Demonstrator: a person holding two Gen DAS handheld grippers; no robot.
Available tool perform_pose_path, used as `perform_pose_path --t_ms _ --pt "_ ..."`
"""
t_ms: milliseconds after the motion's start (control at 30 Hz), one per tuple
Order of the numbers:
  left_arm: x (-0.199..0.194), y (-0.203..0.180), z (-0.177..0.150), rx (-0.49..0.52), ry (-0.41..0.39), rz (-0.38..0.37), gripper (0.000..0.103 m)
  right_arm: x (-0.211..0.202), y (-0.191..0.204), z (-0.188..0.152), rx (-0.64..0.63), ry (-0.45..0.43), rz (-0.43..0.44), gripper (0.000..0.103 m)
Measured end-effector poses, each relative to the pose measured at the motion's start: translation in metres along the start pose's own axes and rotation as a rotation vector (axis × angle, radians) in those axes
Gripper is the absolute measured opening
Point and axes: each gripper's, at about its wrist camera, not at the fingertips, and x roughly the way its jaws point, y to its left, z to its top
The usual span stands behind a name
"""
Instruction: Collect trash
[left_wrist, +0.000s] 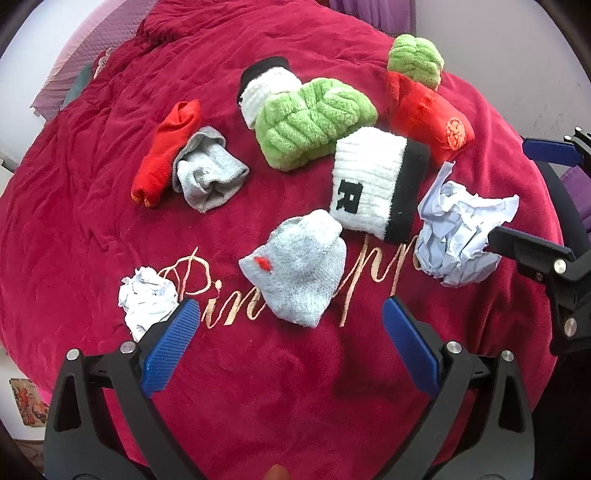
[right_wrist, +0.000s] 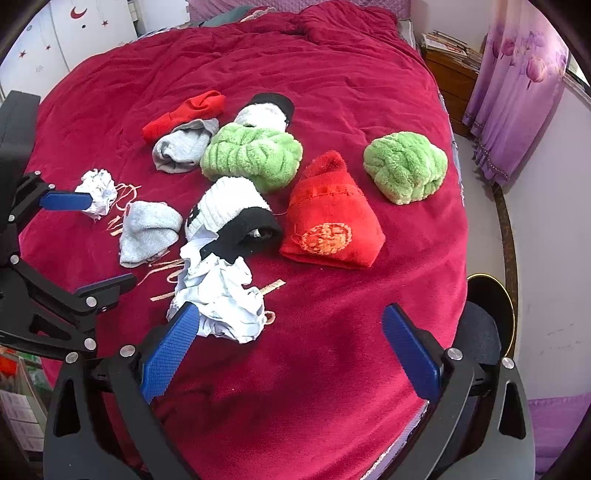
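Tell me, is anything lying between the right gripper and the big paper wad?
Nothing visible. The right gripper is open over bare blanket, and the big paper wad lies right by its left finger. The white sock touches the wad's far side, not the near one.

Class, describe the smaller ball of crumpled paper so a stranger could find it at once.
Start at the red blanket and its gold stitched writing. Where that writing begins lies the small paper ball, beside the left gripper. Unlike the soft socks nearby, it is creased white paper, and smaller than the other paper wad.
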Motion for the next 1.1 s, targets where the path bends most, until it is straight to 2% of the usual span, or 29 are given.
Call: perform_pose_path --t_ms 933,1100 --pt "0.003 0.011 -0.003 -0.026 0.014 -0.007 0.097 0.001 0.014 -0.002 -0.033 0.023 0.028 0.095" --pt "0.006 0.011 -0.004 -0.023 0.019 -0.008 0.097 -0.002 0.019 -0.002 -0.060 0.006 0.025 0.095"
